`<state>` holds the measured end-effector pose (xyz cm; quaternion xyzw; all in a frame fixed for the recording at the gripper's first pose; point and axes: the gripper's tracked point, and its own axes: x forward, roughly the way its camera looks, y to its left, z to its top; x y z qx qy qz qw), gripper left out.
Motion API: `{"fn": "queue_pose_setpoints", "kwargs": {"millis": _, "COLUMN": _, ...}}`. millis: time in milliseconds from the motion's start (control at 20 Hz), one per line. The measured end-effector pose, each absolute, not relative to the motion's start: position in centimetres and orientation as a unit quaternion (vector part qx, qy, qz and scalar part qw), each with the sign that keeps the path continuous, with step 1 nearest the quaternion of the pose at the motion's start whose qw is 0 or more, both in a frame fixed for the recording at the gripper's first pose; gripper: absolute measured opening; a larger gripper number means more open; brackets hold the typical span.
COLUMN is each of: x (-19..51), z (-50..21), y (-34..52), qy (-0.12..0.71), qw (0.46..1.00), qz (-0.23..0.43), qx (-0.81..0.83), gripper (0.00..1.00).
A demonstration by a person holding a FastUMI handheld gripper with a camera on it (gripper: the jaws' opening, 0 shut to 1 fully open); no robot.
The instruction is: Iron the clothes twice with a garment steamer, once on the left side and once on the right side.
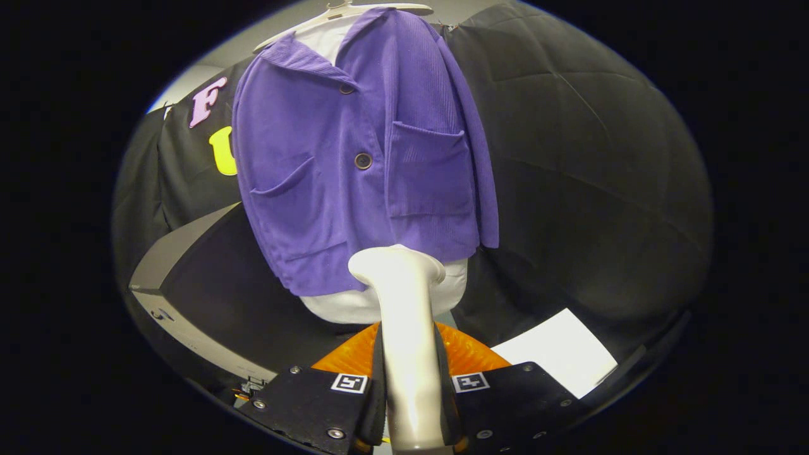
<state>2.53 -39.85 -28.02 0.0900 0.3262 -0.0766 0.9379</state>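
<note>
The hand-held gripper (411,404) is clenched on the handle of the garment steamer (404,316), both fingers pressing its sides, so the head points up toward the clothes. The purple jacket (354,164) hangs on a hanger (341,16) just beyond the steamer head, over a white garment (373,303), presumably to fall flat for steaming. The steamer's face is turned away and hidden.

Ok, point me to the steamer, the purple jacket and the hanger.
steamer (404,316): gripper view, on its handle, clamped between the gripper (411,404) fingers.
purple jacket (316,189): gripper view, on the front panel beside the lower button.
hanger (297,28): gripper view, on its arm above the collar.
</note>
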Motion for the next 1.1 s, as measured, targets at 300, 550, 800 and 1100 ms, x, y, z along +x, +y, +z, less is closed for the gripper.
{"fn": "queue_pose_setpoints", "kwargs": {"millis": 300, "x": -2.6, "z": -26.7, "y": -33.8, "qy": 0.323, "qw": 0.942, "qz": -0.014, "qx": 0.087, "gripper": 0.34}}
{"fn": "queue_pose_setpoints", "kwargs": {"millis": 550, "x": -5.2, "z": -22.6, "y": -27.6, "qy": 0.288, "qw": 0.955, "qz": 0.022, "qx": 0.070, "gripper": 0.34}}
{"fn": "queue_pose_setpoints", "kwargs": {"millis": 800, "x": -5.7, "z": -16.7, "y": -19.9, "qy": 0.257, "qw": 0.962, "qz": 0.080, "qx": 0.045, "gripper": 0.34}}
{"fn": "queue_pose_setpoints", "kwargs": {"millis": 1100, "x": -3.3, "z": -8.1, "y": -13.9, "qy": 0.182, "qw": 0.981, "qz": 0.051, "qx": 0.046, "gripper": 0.34}}
